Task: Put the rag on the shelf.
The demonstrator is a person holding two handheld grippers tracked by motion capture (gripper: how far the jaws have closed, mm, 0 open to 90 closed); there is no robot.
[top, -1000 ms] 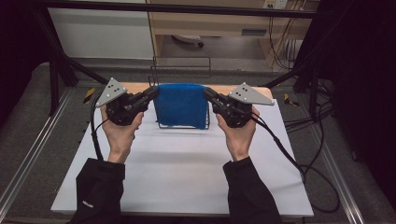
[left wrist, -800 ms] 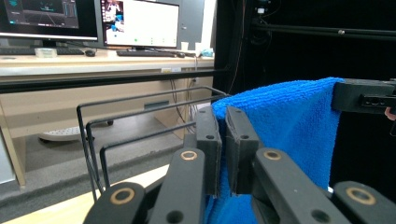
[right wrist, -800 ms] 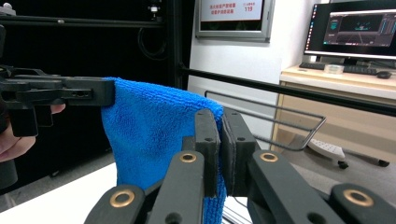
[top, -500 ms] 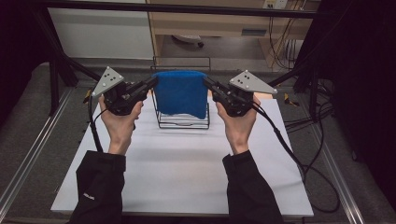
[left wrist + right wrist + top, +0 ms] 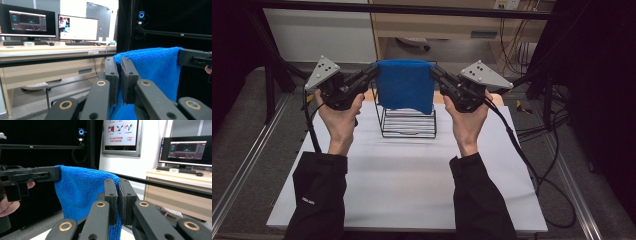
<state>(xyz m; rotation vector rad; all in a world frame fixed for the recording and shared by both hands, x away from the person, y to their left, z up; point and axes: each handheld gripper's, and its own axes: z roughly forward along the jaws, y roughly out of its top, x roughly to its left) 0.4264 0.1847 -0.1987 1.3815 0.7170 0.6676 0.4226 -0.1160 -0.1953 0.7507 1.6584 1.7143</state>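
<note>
The blue towel (image 5: 404, 85) hangs stretched in the upper middle of the high view, held up by its two top corners above the white table (image 5: 412, 185), its lower edge draped in front of the top of a black wire rack (image 5: 408, 122) that stands on the table's far half. The person's two dark sleeves come up from the bottom of that frame, one on each side of the rack. The left gripper (image 5: 371, 74), at upper left of centre, has its jaws clenched on the towel's left top corner; in the left gripper view the cloth (image 5: 152, 72) runs between the two pads and spreads off to the right. The right gripper (image 5: 435, 74), at upper right of centre, is likewise clamped on the other corner, the towel (image 5: 82, 192) falling to the left of its jaws in the right gripper view. Desk monitors (image 5: 77, 27) glow at upper left in the left gripper view.
</note>
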